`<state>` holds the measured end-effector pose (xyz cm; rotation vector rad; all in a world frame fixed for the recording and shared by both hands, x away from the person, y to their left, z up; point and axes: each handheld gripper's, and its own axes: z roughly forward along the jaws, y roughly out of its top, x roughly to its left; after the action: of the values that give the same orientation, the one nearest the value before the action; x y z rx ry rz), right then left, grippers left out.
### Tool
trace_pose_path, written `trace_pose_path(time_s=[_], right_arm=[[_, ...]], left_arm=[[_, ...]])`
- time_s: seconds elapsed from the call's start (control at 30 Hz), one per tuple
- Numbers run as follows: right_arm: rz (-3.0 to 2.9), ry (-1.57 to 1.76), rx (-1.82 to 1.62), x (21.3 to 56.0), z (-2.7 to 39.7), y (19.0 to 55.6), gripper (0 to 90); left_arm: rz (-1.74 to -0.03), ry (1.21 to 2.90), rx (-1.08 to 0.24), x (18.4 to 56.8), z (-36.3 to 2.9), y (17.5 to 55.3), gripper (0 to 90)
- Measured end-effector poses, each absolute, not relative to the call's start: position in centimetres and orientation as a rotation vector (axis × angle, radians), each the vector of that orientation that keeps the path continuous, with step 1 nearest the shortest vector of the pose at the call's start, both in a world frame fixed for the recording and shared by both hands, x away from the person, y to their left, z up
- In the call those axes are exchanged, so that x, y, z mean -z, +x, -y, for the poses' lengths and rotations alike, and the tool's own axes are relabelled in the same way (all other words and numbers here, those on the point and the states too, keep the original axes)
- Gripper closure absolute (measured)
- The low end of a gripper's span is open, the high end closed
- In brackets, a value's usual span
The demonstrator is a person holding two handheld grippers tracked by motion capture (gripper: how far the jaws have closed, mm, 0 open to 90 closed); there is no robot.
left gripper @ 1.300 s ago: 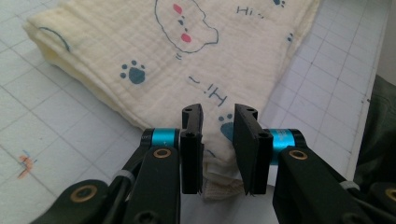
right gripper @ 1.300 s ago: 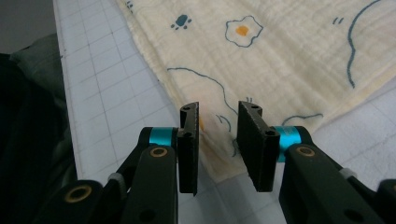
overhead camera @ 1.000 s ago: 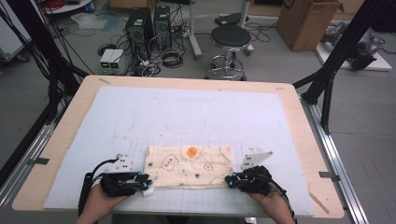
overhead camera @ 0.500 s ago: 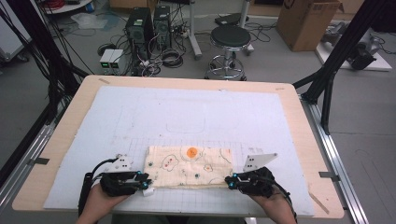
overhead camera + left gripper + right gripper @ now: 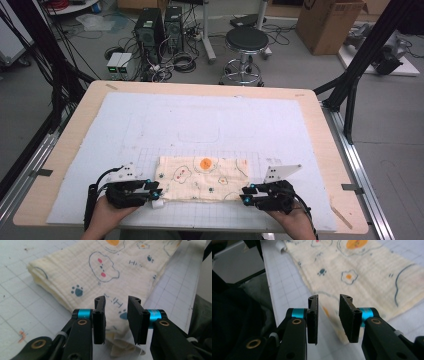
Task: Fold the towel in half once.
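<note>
A folded cream cloth (image 5: 202, 178) printed with paw marks, fried eggs and an orange dot lies flat on the white grid mat (image 5: 200, 120) near the front edge. My left gripper (image 5: 155, 192) is at the cloth's left end. Its jaws have just been opening, and in the left gripper view (image 5: 116, 315) they stand apart over the cloth's near corner (image 5: 105, 267) without pressing it. My right gripper (image 5: 245, 196) is at the right end. Its jaws have also just been opening and stand apart (image 5: 328, 315) above the cloth's edge (image 5: 367, 270), holding nothing.
The mat covers most of a wooden table (image 5: 75, 150); its far half is bare. Beyond the table stand a round stool (image 5: 246, 40), computer towers (image 5: 150, 25) with cables and a cardboard box (image 5: 325, 20). Black frame posts flank the table.
The right gripper's grey plate has edged slightly to the right. The cloth and the left gripper lie where they were.
</note>
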<state>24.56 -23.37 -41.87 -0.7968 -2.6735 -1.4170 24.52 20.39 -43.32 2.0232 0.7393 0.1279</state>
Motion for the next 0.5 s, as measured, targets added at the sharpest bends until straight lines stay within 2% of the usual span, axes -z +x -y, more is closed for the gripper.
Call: trace_pose_path(time_s=[0.17,0.33,0.5], right_arm=[[2.646,-0.763,1.415,41.6,21.9,25.3,68.2],[2.701,-0.724,1.283,42.9,20.3,25.6,80.4],[2.706,-0.737,1.23,44.0,20.2,25.6,85.1]], left_arm=[[-0.726,2.035,-0.134,43.3,-19.8,24.8,66.6],[-0.724,2.121,-0.167,43.7,-19.8,25.0,76.7],[-0.731,2.151,-0.179,44.0,-19.8,24.9,80.8]])
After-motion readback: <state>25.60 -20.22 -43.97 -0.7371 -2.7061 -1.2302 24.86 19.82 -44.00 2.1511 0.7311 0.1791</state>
